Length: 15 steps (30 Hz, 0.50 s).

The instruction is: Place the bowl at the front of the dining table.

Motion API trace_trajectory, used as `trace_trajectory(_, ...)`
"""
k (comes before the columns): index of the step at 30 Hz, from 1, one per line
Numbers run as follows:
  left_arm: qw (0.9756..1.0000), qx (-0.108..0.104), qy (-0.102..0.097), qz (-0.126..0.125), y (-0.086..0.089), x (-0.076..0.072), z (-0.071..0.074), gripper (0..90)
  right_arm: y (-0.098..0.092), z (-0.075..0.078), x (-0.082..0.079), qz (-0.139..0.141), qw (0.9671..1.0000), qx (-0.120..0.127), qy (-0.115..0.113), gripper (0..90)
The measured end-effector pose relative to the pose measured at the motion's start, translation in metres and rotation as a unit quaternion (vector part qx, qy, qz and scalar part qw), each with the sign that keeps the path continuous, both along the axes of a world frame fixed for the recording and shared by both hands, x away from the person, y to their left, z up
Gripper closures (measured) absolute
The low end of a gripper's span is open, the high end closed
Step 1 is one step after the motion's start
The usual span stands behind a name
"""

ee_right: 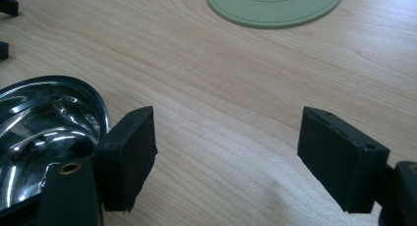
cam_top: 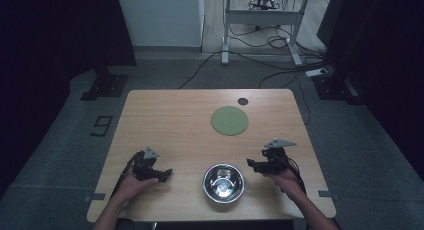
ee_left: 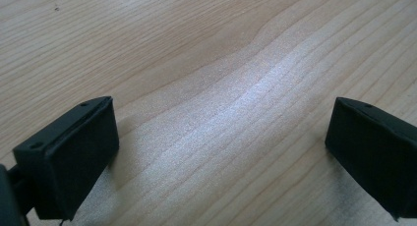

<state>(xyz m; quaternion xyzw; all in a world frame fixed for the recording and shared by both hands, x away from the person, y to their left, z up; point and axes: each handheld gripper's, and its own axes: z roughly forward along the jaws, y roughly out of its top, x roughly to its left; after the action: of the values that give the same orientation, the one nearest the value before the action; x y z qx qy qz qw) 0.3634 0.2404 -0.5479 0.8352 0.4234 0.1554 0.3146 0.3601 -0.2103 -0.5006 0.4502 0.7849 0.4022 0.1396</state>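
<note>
A shiny steel bowl [cam_top: 223,182] sits near the table's front edge, between my two hands. A flat green round mat [cam_top: 229,120] lies farther back, right of centre. My left gripper [cam_top: 167,174] rests low over the wood left of the bowl, jaws wide apart with bare wood between them [ee_left: 223,147]. My right gripper [cam_top: 250,164] is just right of the bowl, pointing left toward it. Its jaws stand open [ee_right: 226,152] with nothing between them. The bowl's rim [ee_right: 74,83] lies beside its left jaw, and the green mat [ee_right: 275,7] lies ahead.
A small dark round disc [cam_top: 243,101] lies near the table's [cam_top: 165,120] back edge behind the mat. Beyond the table there is grey carpet, a white desk frame [cam_top: 260,20] with cables, and dark stands on both sides.
</note>
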Motion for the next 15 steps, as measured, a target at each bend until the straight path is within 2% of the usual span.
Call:
trace_trajectory(5,1.0000,0.000,0.000,0.000,0.000,0.000,0.000,0.0,0.006,0.001,-0.002,0.008,1.0000,0.004,0.001,23.4)
trace_trajectory(15,1.0000,0.000,0.000,0.000,0.000,0.000,0.000,0.0,0.026,-0.001,-0.010,0.041,0.9991,0.000,0.006,24.2)
